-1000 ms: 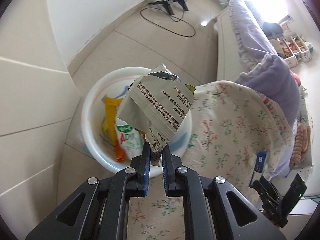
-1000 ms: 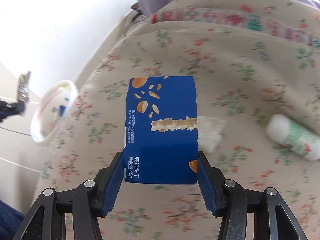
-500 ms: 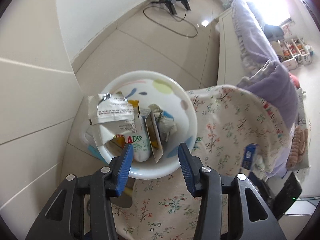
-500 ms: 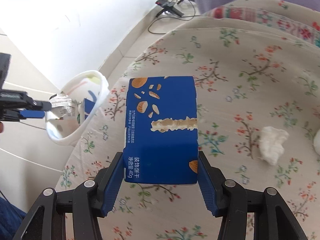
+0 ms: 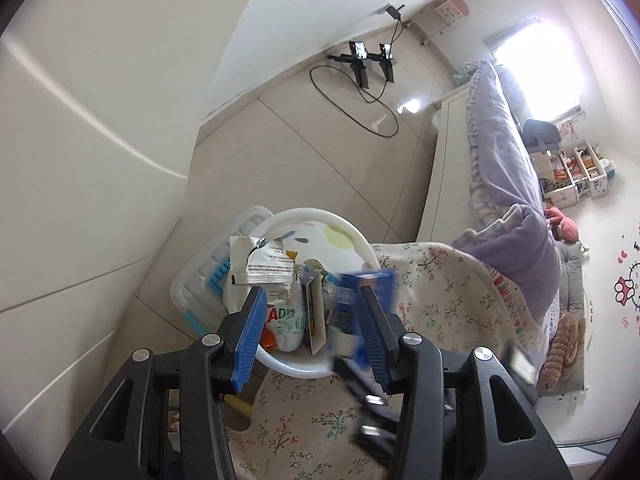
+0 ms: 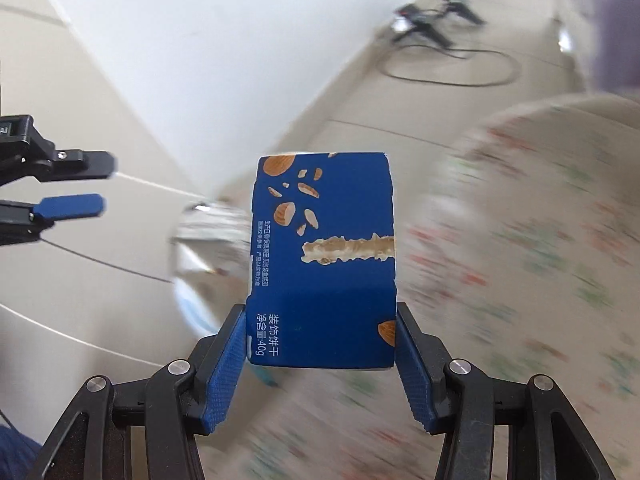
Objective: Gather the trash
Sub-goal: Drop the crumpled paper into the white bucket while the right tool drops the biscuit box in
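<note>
My right gripper (image 6: 320,344) is shut on a blue biscuit box (image 6: 324,260) and holds it in the air near the white trash bin (image 6: 200,248), which is blurred. In the left wrist view the same box (image 5: 362,296) shows blurred at the bin's right rim. My left gripper (image 5: 310,326) is open and empty above the white bin (image 5: 316,218). The bin holds a silver wrapper (image 5: 260,266), a white pouch (image 5: 284,320) and other wrappers. My left gripper also shows in the right wrist view (image 6: 84,184), at the left.
The bin stands on the tiled floor by a floral bedspread (image 5: 440,292). A clear storage box (image 5: 200,280) sits beside the bin. A black stand with a cable (image 5: 368,64) lies on the far floor. A purple quilt (image 5: 512,184) covers the bed.
My left gripper opened and dropped the silver wrapper into the bin. My right gripper carried the blue box from over the bedspread to the bin.
</note>
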Available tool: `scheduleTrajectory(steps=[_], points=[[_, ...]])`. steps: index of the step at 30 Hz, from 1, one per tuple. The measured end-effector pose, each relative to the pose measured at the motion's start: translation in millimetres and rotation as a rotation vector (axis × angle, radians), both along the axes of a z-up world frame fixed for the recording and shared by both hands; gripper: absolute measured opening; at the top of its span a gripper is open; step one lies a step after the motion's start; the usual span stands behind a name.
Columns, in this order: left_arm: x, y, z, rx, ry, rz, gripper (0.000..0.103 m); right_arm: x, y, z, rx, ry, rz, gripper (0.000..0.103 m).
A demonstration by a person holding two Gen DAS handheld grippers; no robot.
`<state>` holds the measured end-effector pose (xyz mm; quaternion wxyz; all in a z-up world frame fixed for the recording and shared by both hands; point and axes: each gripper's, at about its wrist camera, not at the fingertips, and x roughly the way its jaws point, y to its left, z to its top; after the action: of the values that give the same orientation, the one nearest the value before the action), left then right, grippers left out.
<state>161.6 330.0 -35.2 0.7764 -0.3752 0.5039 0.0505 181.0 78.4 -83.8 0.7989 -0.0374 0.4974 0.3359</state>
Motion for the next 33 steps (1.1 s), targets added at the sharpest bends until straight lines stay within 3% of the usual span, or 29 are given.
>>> scheduleTrajectory(steps=[3, 7, 11, 16, 19, 21, 24, 33], points=[[-5.8, 8.4, 3.0, -0.009, -0.004, 0.02, 0.049, -0.7, 48.3, -15.8, -0.055, -0.01, 0.103, 0.06], [-8.4, 11.6, 5.4, -0.024, -0.01, 0.017, 0.049, 9.3, 95.6, -57.7, -0.181, 0.051, 0.199, 0.06], [-7.3, 8.7, 8.9, -0.012, -0.02, -0.011, 0.049, 33.0, 112.1, -97.6, -0.352, 0.098, 0.179, 0.06], [-3.9, 0.9, 9.6, -0.007, -0.022, -0.043, 0.049, 34.1, 117.2, -91.3, -0.392, 0.059, 0.189, 0.059], [-2.2, -3.1, 12.4, 0.004, -0.029, -0.055, 0.049, 26.0, 106.8, -74.7, -0.316, 0.063, 0.215, 0.062], [-1.1, -6.2, 13.5, 0.013, -0.03, -0.064, 0.049, 27.2, 90.0, -59.3, -0.169, 0.122, 0.199, 0.074], [-0.9, -9.7, 13.2, 0.021, -0.025, -0.076, 0.049, 30.1, 69.7, -44.4, -0.046, 0.167, 0.175, 0.074], [9.4, -46.3, 18.7, 0.067, -0.029, -0.151, 0.049, 20.8, -16.5, -2.2, -0.077, 0.073, 0.033, 0.074]])
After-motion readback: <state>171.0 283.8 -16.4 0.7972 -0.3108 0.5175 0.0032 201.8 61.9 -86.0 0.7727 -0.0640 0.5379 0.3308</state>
